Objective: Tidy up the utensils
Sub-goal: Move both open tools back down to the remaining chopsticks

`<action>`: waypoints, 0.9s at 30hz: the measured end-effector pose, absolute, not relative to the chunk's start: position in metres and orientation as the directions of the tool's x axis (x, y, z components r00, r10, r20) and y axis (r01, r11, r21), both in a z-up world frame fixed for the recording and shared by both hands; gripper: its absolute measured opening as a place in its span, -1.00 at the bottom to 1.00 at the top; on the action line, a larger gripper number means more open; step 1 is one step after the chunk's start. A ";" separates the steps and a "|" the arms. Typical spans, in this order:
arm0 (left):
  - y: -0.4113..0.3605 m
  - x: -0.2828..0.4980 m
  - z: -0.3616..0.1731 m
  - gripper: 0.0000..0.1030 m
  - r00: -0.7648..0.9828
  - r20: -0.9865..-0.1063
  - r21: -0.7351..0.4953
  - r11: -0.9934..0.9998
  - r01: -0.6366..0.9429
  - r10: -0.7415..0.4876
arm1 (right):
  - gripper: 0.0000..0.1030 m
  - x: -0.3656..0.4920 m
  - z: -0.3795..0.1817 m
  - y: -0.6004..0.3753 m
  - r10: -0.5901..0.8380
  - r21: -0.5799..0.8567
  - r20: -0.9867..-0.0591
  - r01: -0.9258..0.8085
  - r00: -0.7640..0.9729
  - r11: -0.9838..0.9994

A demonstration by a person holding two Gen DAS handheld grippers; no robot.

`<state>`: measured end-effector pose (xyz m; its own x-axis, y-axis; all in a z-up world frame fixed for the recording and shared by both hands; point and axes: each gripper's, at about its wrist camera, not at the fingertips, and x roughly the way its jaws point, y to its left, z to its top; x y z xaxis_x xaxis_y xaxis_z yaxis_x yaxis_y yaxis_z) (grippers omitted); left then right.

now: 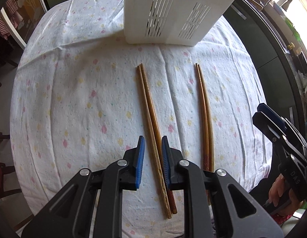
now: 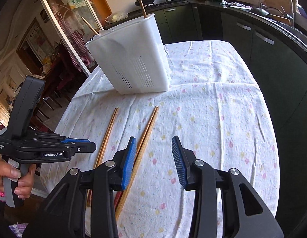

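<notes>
Two pairs of wooden chopsticks lie side by side on the cloth in front of a white slotted utensil holder (image 1: 169, 15) (image 2: 133, 59). In the right wrist view, two chopsticks (image 2: 141, 2) stand in the holder. My left gripper (image 1: 153, 158) (image 2: 88, 143) points down and straddles the left pair (image 1: 147, 103) (image 2: 108, 138). Its blue pads stand slightly apart and do not press on the sticks. My right gripper (image 2: 154, 158) (image 1: 259, 112) is open wider. The right pair (image 2: 147, 130) (image 1: 203, 109) runs just inside its left pad (image 2: 130, 158).
A white floral cloth (image 1: 74, 99) (image 2: 213, 119) covers the table. Dark green kitchen cabinets (image 2: 272, 49) line the far side and the right. A glass-door cabinet (image 2: 60, 19) and chairs stand beyond the left edge. A person's hand (image 2: 12, 176) grips each handle.
</notes>
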<state>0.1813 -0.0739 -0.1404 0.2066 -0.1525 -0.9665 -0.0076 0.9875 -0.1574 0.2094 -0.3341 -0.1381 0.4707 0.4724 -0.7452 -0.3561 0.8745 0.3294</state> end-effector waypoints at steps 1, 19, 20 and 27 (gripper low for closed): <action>-0.074 0.183 -0.142 -0.68 0.205 -0.968 -0.152 0.988 -0.015 -0.146 | -0.27 0.210 -0.138 -0.334 0.473 0.331 -0.747 -0.354 0.468 0.875; -0.071 0.196 -0.156 -0.54 0.176 -0.982 -0.081 0.995 -0.056 -0.071 | -0.16 0.211 -0.142 -0.327 0.462 0.311 -0.760 -0.368 0.457 0.876; -0.066 0.194 -0.156 -0.54 0.178 -0.982 -0.075 0.995 -0.061 -0.063 | -0.16 0.212 -0.144 -0.324 0.459 0.306 -0.766 -0.371 0.451 0.877; -0.041 0.190 -0.156 -0.53 0.177 -0.983 -0.066 0.995 -0.074 -0.052 | -0.50 0.225 -0.161 -0.300 0.461 0.305 -0.805 -0.406 0.374 0.861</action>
<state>0.1900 -0.0406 -0.1555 0.1766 -0.0524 -0.9829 -0.0742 0.9950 -0.0664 0.2246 -0.3000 -0.1608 0.3736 0.4612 -0.8048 -0.4062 0.8613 0.3051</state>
